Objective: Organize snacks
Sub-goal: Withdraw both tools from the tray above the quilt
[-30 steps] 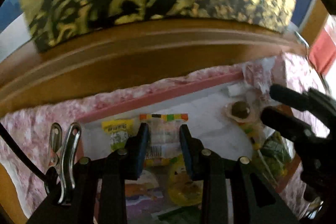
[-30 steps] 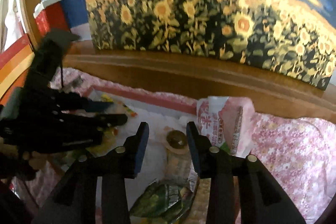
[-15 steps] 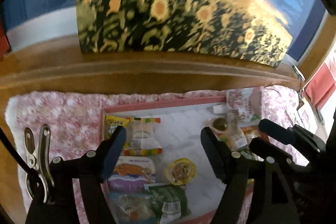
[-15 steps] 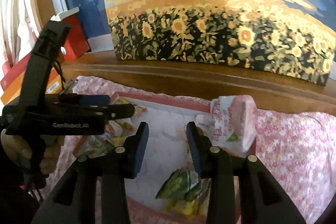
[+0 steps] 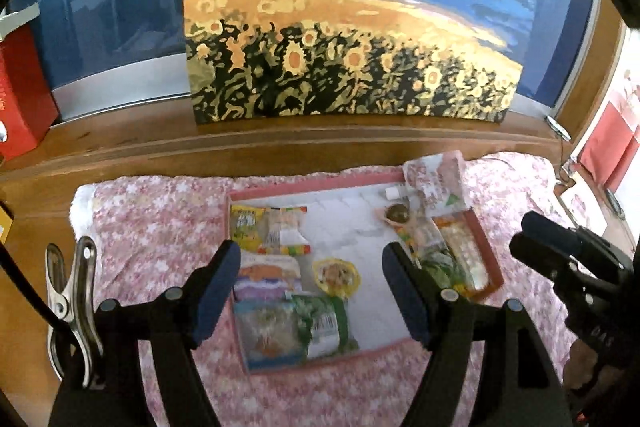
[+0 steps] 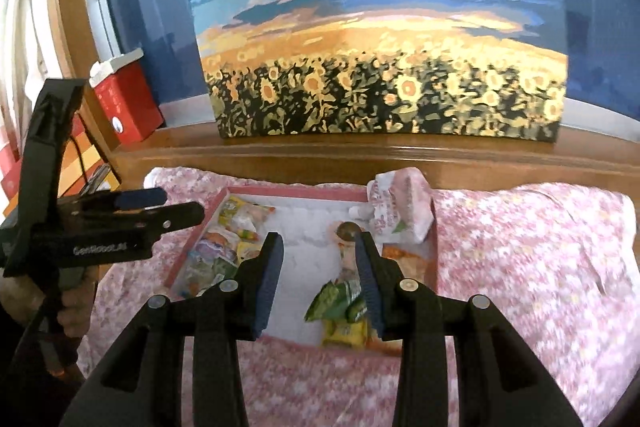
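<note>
The pink-and-white upright snack pouch (image 5: 434,181) leaning at the far right corner of the shallow pink-rimmed white tray (image 5: 312,183) looks the bulkiest item, light and crinkly, best pinched at its flat top seam; the flat foil packets along the tray's left side, such as the green barcoded packet (image 5: 320,323) and the yellow crisp packet (image 5: 245,223), are likely slick and soft, so an edge is the place to take hold; the small round yellow-lidded cup (image 5: 335,274) near the middle seems stiff but crushable, best held across its rim; the left gripper (image 5: 312,287) has just opened wide with nothing between its jaws, and the right gripper (image 6: 318,281) stands part open, also empty, both above the tray; the tray lies on a soft pink floral quilt (image 5: 160,219) over a brown wooden sill (image 5: 280,147), so pressing down will sink; a sunflower-field painting (image 5: 344,27) leans against the far window.
</note>
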`<state>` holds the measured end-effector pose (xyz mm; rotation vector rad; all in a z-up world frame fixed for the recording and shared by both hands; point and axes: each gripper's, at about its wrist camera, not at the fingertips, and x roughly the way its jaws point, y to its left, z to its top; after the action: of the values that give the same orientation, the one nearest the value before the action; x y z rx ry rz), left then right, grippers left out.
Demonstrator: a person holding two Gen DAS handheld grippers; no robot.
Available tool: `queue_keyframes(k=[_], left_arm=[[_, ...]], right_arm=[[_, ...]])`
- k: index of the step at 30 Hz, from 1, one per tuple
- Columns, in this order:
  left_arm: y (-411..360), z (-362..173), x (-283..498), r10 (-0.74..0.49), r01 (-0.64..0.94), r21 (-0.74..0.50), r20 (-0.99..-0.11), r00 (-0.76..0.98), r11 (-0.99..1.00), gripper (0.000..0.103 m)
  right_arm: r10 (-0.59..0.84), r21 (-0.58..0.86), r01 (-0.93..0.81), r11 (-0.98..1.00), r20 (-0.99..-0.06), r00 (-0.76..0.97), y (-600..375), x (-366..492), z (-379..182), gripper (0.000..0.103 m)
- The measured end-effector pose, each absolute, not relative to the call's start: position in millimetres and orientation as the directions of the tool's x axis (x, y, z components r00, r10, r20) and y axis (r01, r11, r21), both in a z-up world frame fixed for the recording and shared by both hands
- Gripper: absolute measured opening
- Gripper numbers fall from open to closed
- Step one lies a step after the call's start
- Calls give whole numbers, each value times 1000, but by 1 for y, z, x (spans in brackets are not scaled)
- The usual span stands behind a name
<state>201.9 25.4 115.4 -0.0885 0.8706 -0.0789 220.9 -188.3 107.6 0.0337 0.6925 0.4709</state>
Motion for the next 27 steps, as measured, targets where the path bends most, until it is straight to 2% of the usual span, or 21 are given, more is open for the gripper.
queue_keyframes(k=[6, 10, 15, 22, 27], left_arm=[[18, 123, 184, -117, 54, -108, -746, 656, 993, 77], [19, 134, 171, -115, 57, -104, -719, 685, 993, 77], [23, 142, 158, -102, 51, -94, -694, 713, 994, 77], [45, 139, 98, -54, 35, -42, -676, 735, 999, 77], [63, 132, 52, -72, 42, -60, -693, 717, 997, 77]], right_arm=[[406, 176, -378, 909, -575, 710, -192, 201, 123, 39], [399, 159, -374, 914, -527, 751, -193, 187, 139, 44], [393, 147, -370, 917, -490, 778, -195, 173, 151, 45], [340, 98, -343, 934, -535, 773, -210, 139, 147, 46], [313, 130, -298, 946, -608, 729, -225, 115, 130, 54]])
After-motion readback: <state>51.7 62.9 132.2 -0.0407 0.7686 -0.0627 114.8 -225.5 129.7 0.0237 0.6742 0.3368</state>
